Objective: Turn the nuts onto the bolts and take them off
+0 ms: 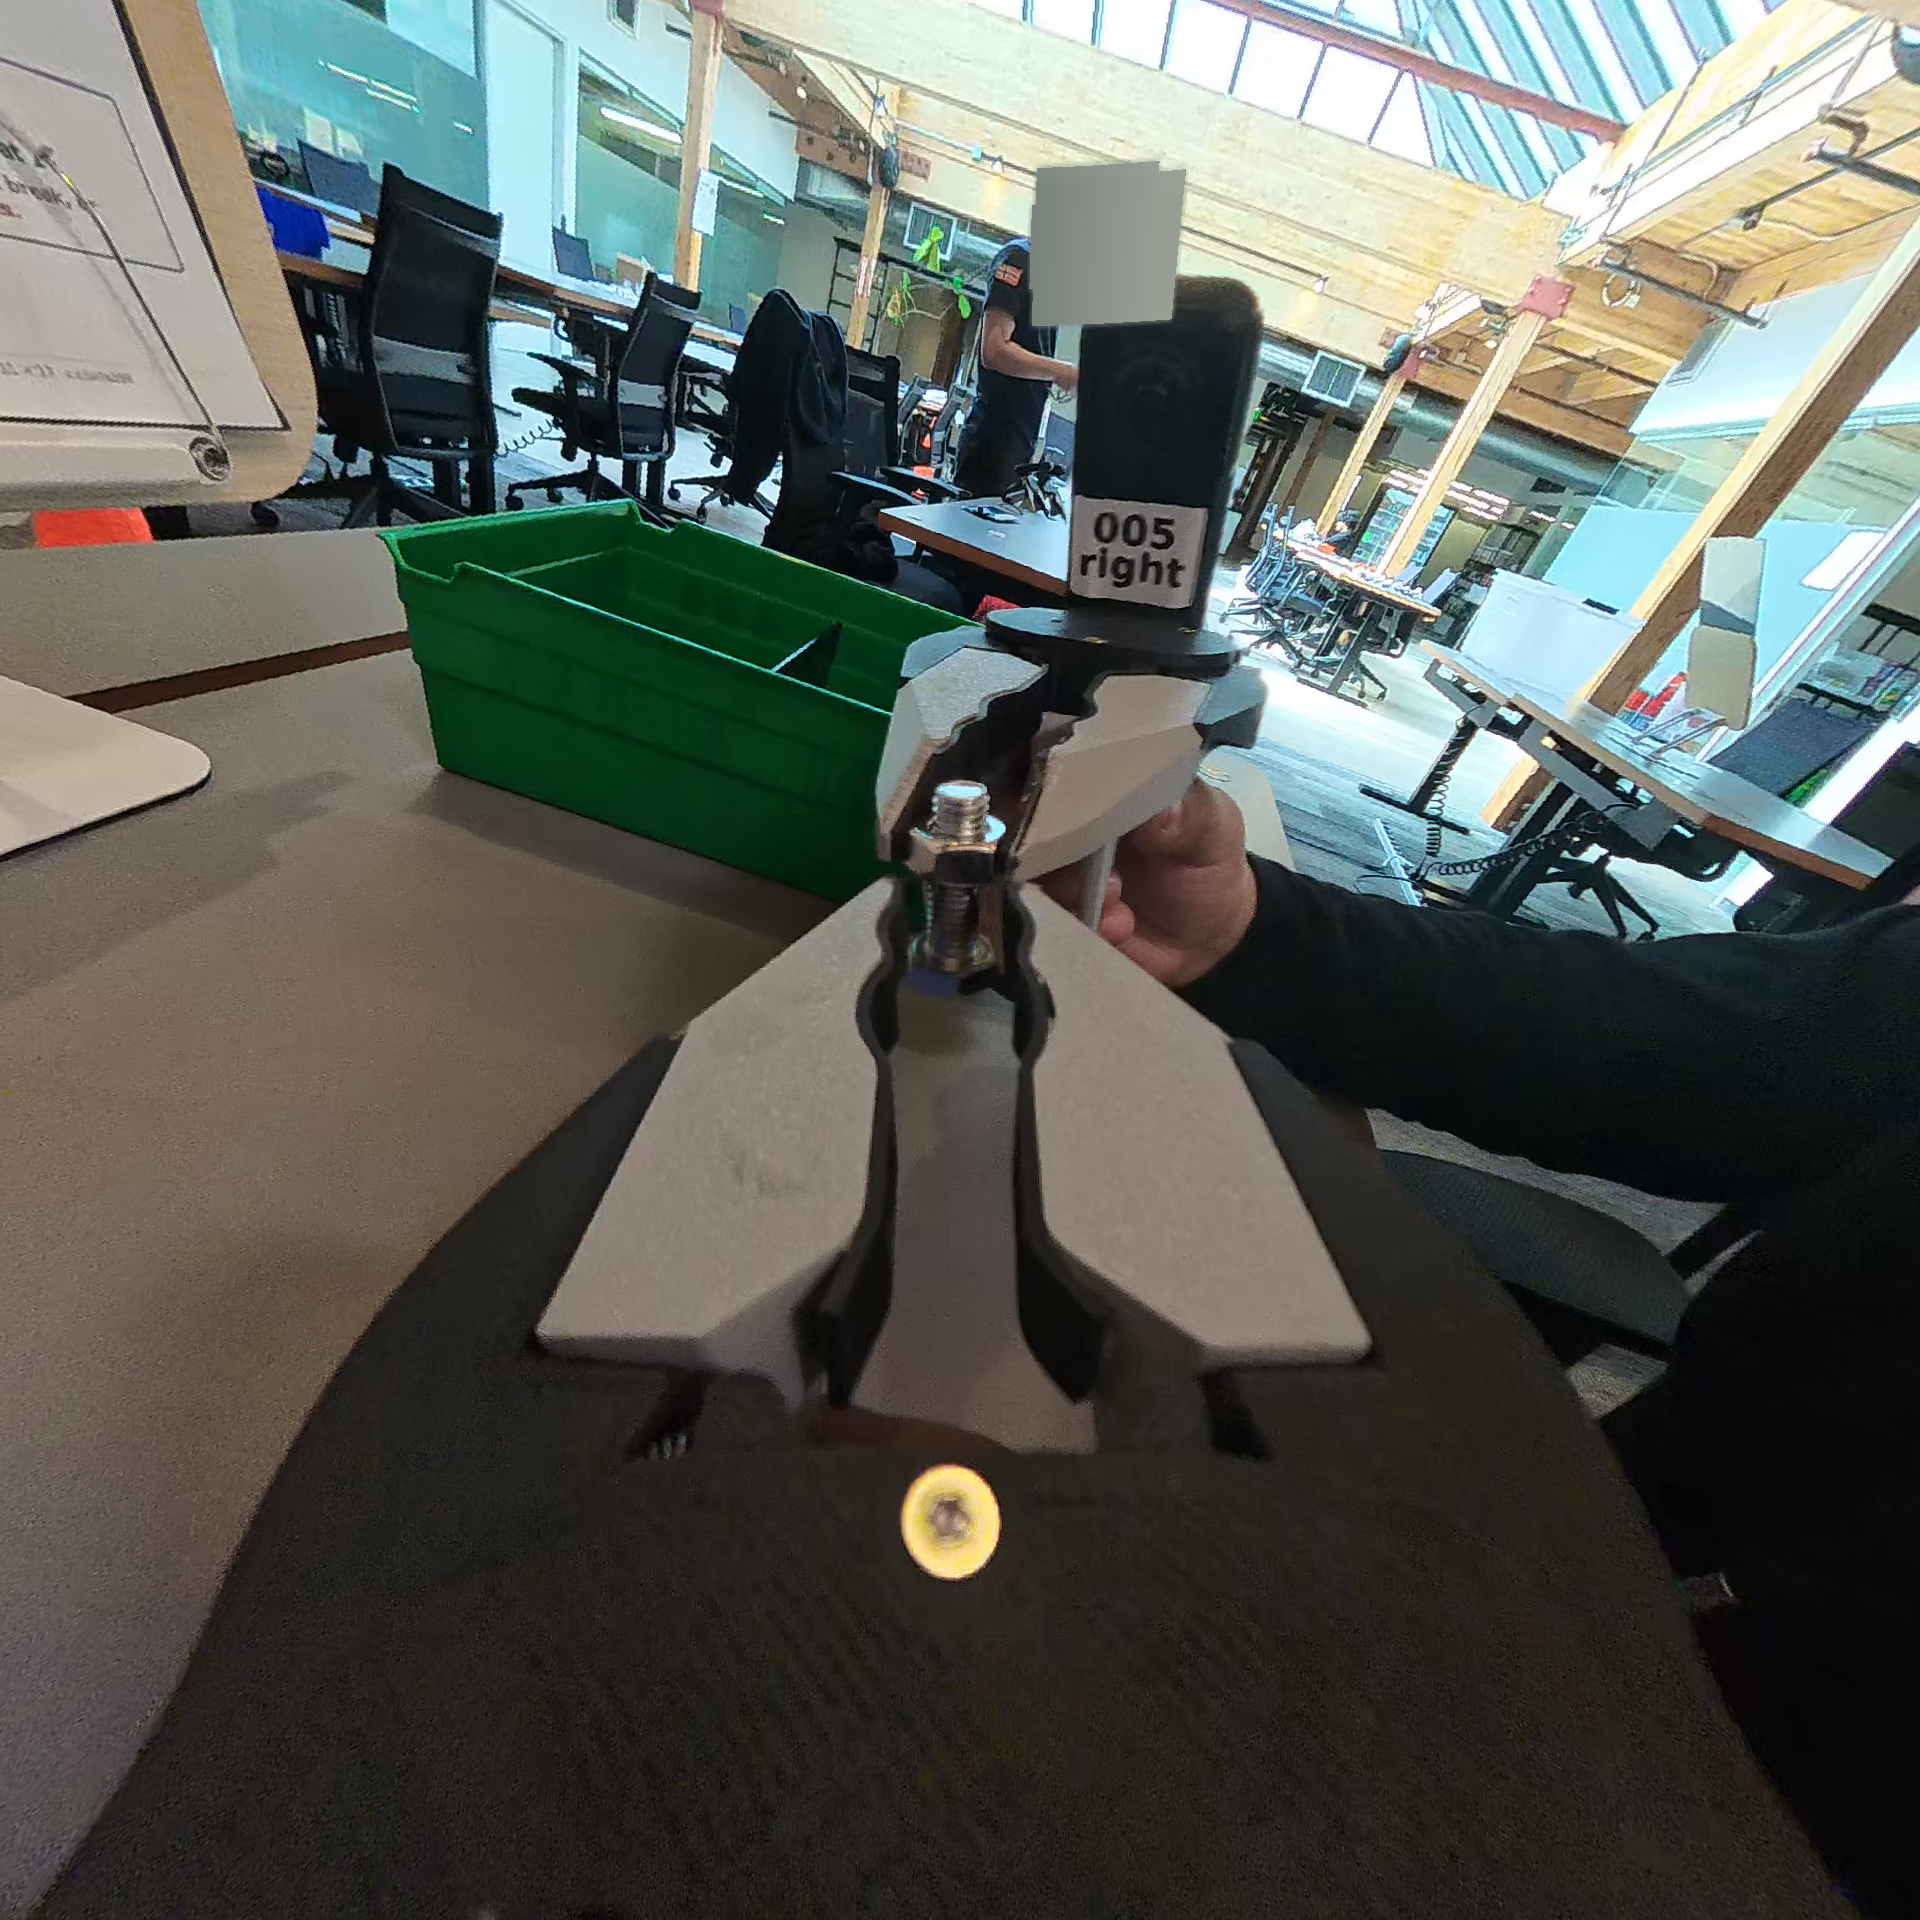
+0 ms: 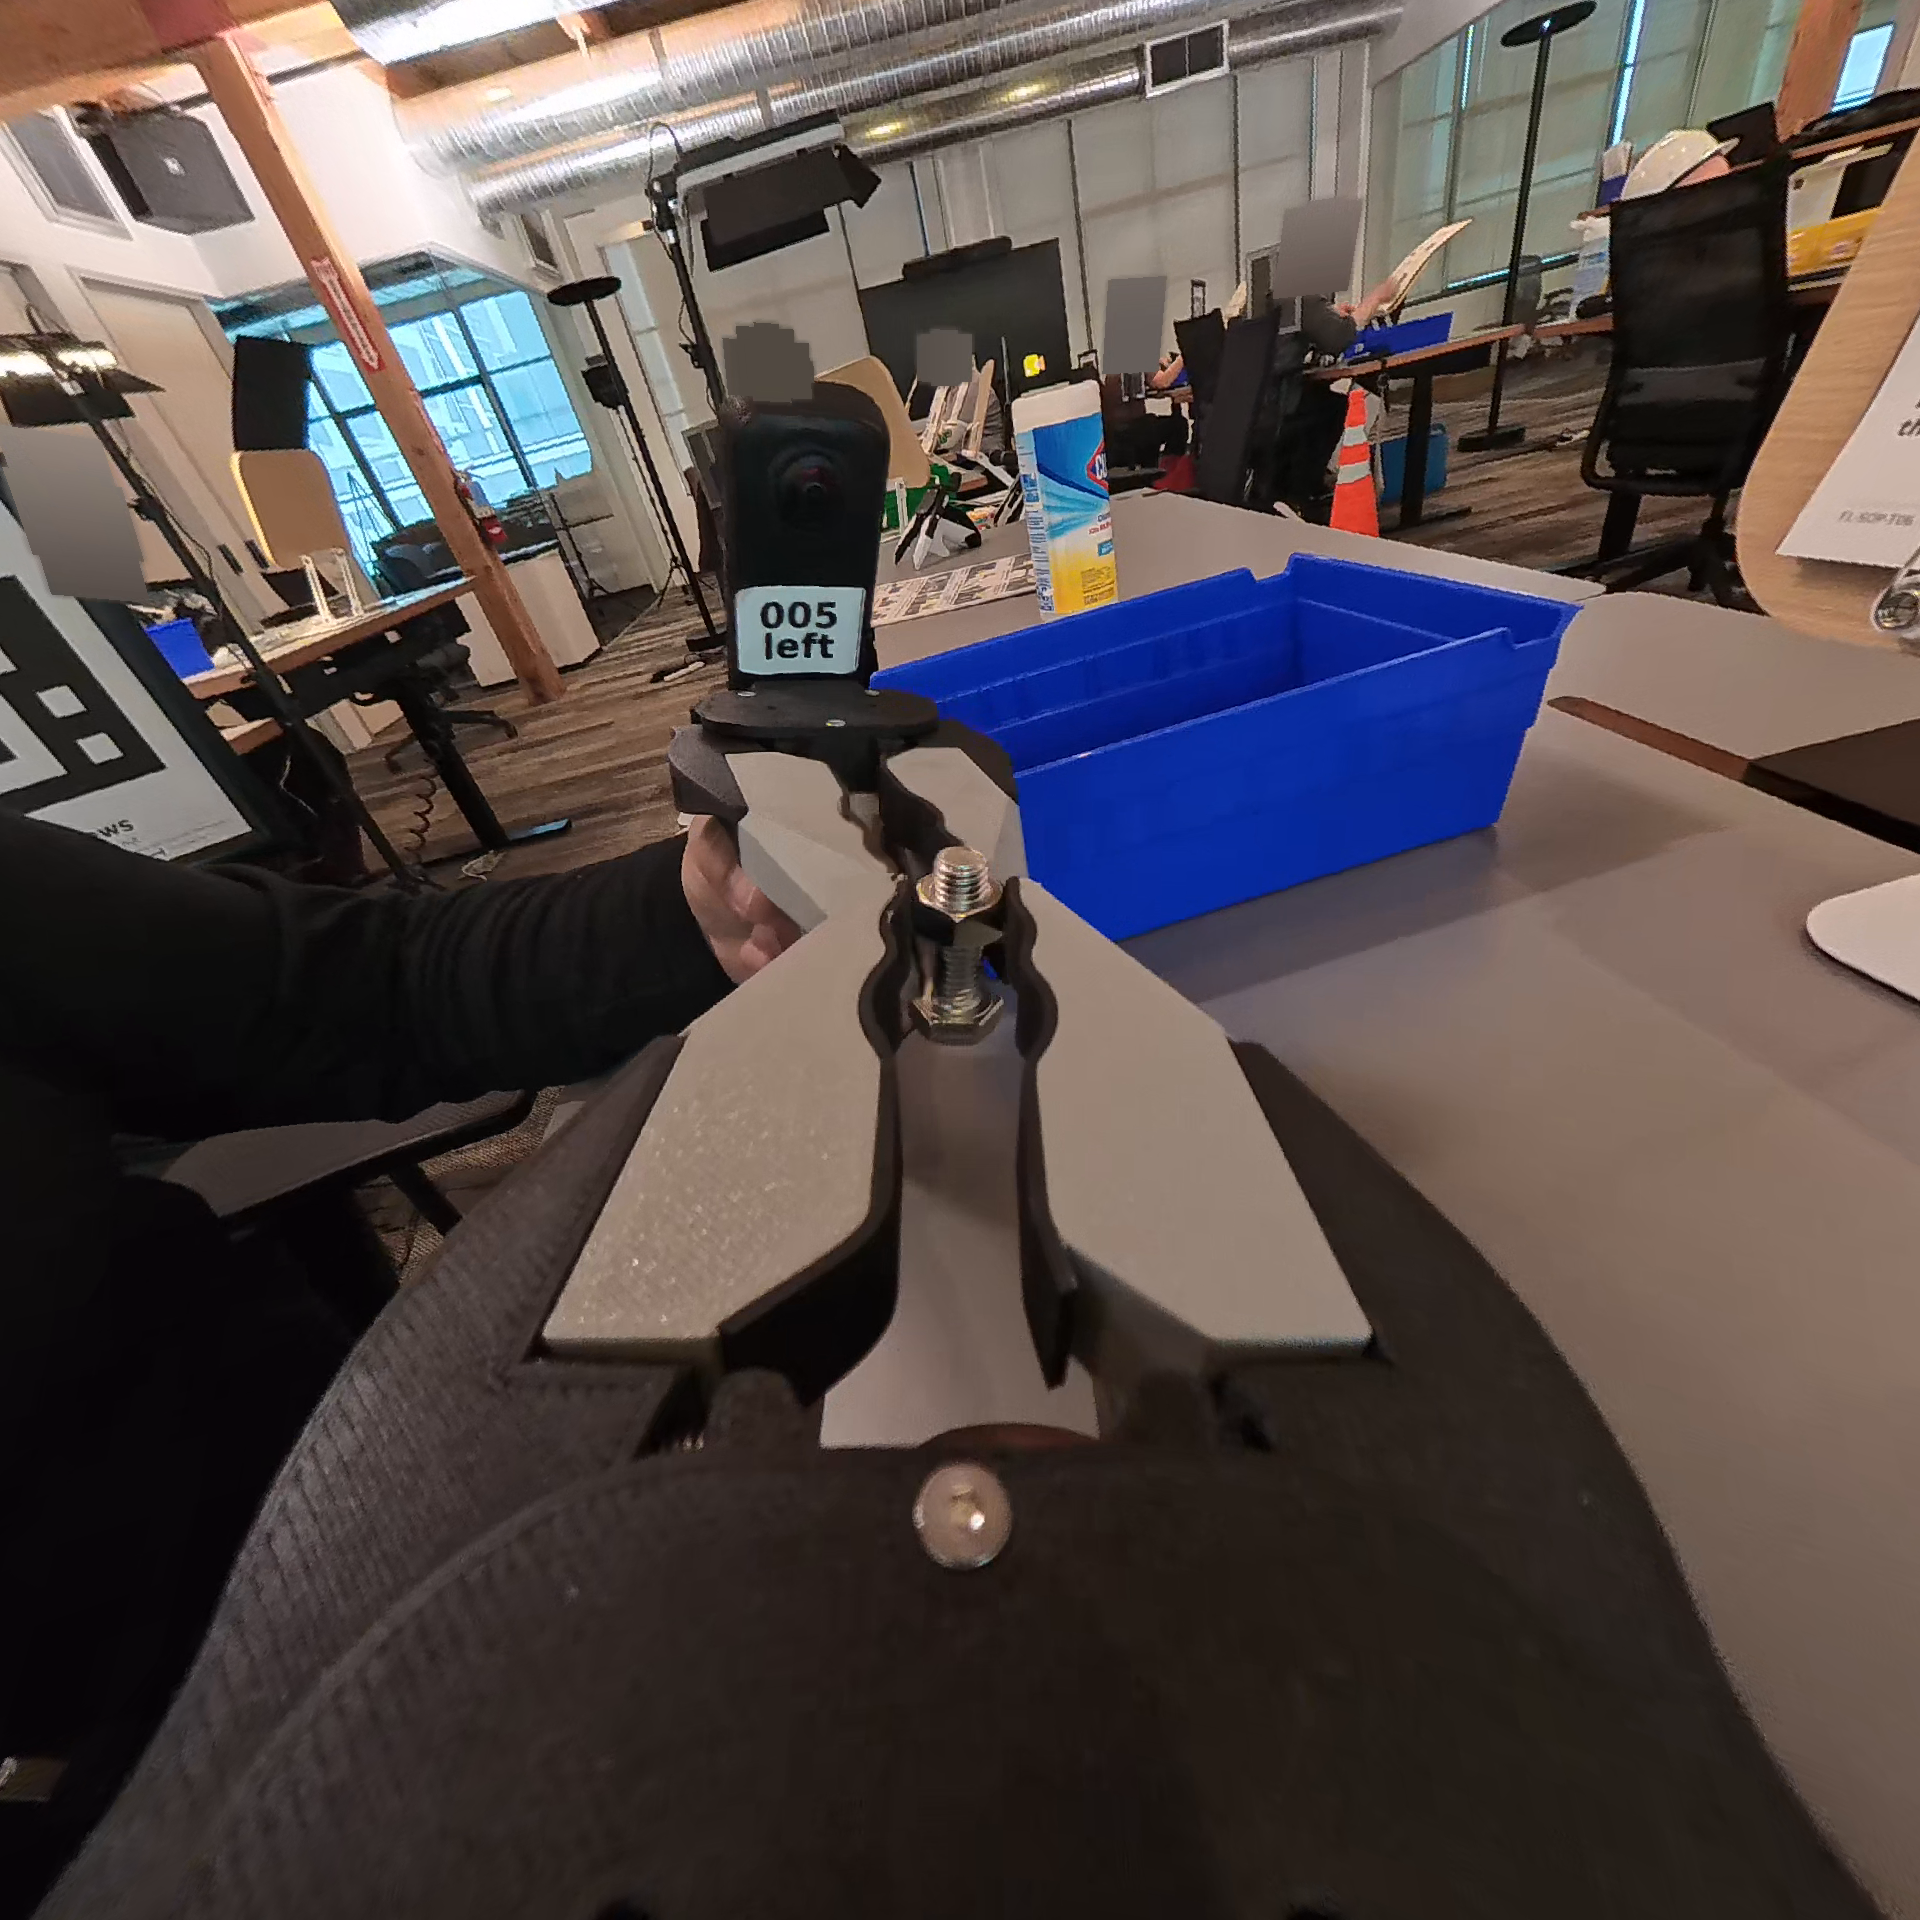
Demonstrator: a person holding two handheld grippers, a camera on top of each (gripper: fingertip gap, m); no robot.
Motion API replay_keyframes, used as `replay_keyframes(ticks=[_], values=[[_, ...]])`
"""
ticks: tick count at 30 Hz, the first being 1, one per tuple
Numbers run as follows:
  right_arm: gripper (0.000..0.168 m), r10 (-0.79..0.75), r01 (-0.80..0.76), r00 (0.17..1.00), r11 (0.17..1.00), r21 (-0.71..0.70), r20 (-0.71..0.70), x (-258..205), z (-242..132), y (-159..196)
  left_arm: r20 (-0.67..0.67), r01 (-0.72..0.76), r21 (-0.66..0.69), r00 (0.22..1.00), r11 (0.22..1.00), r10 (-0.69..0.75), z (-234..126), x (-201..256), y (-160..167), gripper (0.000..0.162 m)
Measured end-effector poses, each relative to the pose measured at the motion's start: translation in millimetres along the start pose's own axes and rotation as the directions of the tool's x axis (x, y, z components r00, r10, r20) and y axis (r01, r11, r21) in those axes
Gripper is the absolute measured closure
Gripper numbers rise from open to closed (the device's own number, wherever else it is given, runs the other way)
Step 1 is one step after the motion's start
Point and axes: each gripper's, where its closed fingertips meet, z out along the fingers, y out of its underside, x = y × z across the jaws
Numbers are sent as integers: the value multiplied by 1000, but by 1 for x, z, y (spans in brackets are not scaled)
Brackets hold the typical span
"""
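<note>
A silver bolt (image 1: 958, 802) stands upright between my two grippers, head (image 1: 948, 951) down, above the grey table (image 1: 260, 987). A hex nut (image 1: 956, 840) sits on its thread a little below the top. My left gripper (image 1: 951, 935) is shut on the bolt's lower part near the head. My right gripper (image 1: 987, 769) faces it and is shut on the nut. In the right wrist view the nut (image 2: 956, 902) sits between my right gripper's (image 2: 956, 920) fingertips, with the bolt head (image 2: 956, 1013) below and the left gripper (image 2: 862, 821) behind.
A green bin (image 1: 644, 707) stands on the table behind the bolt in the left wrist view. A blue bin (image 2: 1247, 790) and a wipes canister (image 2: 1070, 499) stand beyond in the right wrist view. A white stand foot (image 1: 83, 758) lies at the table's side. Hands (image 1: 1174, 894) hold both handles. My left and right fingertips are right by each other.
</note>
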Motion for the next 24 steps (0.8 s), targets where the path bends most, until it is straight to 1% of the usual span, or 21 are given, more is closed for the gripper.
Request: replay_keyframes(ticks=[2,5,14,18,20,22,24], values=[[154,-7,7,1000,1000,-4,-2,-1,1,0,3,-4,-13,1000,1000,4,1,0,2,145],[154,-19,19,1000,1000,-7,-14,-1,2,0,18,-41,-25,999,999,41,2,0,5,155],[154,-30,30,999,999,-15,-24,1,0,0,16,-44,-31,999,999,44,2,-1,5,155],[154,-23,22,999,1000,-11,-44,5,0,1,76,-88,-30,993,996,90,3,-7,5,156],[153,-24,23,998,1000,-6,-57,8,-1,0,101,-87,-26,991,996,89,3,-11,5,156],[145,-27,27,996,1000,5,-85,13,-3,-1,142,-81,-19,986,997,83,1,-19,5,156],[141,-27,28,995,1000,10,-96,15,-4,-2,193,-76,-1,978,997,75,-2,-29,2,156]])
